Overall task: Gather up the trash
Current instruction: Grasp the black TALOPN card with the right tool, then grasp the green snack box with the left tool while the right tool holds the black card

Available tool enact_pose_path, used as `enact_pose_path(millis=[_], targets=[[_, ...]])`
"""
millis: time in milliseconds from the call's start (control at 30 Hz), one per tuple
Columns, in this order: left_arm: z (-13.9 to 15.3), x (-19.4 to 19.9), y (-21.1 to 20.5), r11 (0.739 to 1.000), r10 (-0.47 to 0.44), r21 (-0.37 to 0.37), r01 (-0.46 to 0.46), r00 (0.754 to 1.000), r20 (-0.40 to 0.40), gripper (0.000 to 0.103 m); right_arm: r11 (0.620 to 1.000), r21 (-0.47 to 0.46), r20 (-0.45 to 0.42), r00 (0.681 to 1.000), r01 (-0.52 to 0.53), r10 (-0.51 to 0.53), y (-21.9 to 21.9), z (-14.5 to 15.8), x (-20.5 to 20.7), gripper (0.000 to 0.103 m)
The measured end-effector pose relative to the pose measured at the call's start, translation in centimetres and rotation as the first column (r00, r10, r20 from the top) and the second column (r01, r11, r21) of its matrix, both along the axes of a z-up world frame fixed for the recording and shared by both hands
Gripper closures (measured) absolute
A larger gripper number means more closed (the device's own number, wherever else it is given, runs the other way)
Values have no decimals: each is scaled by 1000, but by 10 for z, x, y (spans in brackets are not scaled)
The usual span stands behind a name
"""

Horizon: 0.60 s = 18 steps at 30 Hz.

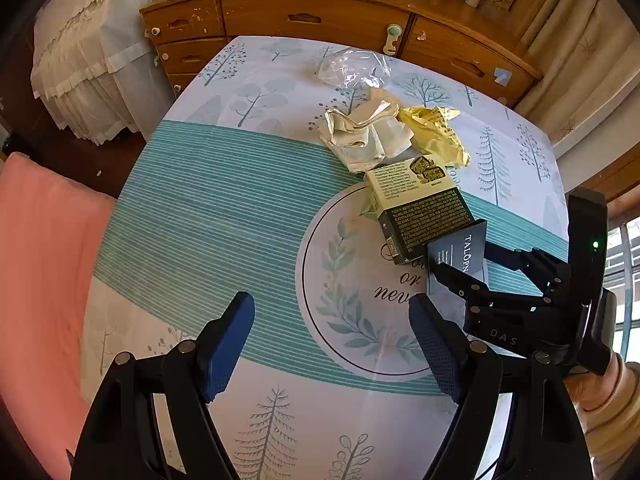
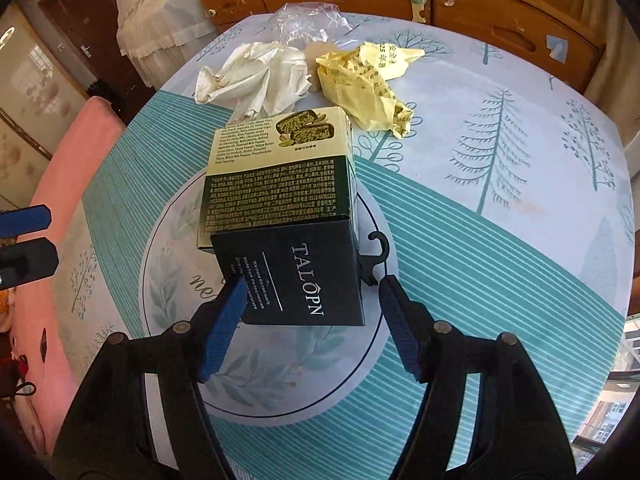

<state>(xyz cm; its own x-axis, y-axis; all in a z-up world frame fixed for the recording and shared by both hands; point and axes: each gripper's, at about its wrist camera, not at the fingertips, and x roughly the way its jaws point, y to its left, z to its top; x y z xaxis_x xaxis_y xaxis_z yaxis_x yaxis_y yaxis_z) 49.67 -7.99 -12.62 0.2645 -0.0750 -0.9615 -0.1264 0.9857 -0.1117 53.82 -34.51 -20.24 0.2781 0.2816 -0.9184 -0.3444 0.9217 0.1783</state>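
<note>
right gripper (image 2: 310, 320) spread wide, straddling dark card (image 2: 296, 276) | left gripper (image 1: 332, 344) wide, holding nothing | risk: thin card sliding under pads, nudging snack box (image 2: 280, 176) at 12 o'clock

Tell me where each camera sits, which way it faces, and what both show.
Left wrist: on the open left gripper, over the table's near edge, facing the dresser; the right gripper and a sleeve show.
Right wrist: on the right gripper, open around the dark box; left fingertips show.
Shared: dark box, snack box, tissue, yellow wrapper.
</note>
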Motion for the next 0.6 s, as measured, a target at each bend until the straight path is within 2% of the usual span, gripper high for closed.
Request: enact_pose_path(millis=[167, 200, 233, 333, 400, 600], targets=[[-1, 13, -5, 1000, -9, -6, 9, 1000, -1, 21, 999, 51, 41, 999, -14, 12, -1, -2, 2, 36], [-2, 16, -6, 1000, -10, -7, 10, 1000, -4, 21, 998, 61, 41, 999, -14, 11, -2, -2, 2, 40], [-3, 19, -8, 1000, -11, -9, 11, 1000, -5, 21, 997, 70, 44, 999, -17, 13, -1, -2, 3, 52], [-8, 31, -15, 1000, -12, -15, 11, 1000, -13, 21, 994, 101, 36, 999, -37, 33, -4, -3, 2, 75], [-11, 39, -18, 1000, -12, -25, 12, 1000, -19, 21, 993, 112, 45, 998, -48, 43, -7, 1, -4, 85], [-26, 66, -30, 999, 4, -39, -6, 999, -52, 21, 986, 155, 73, 996, -57, 46, -20, 18, -21, 92]])
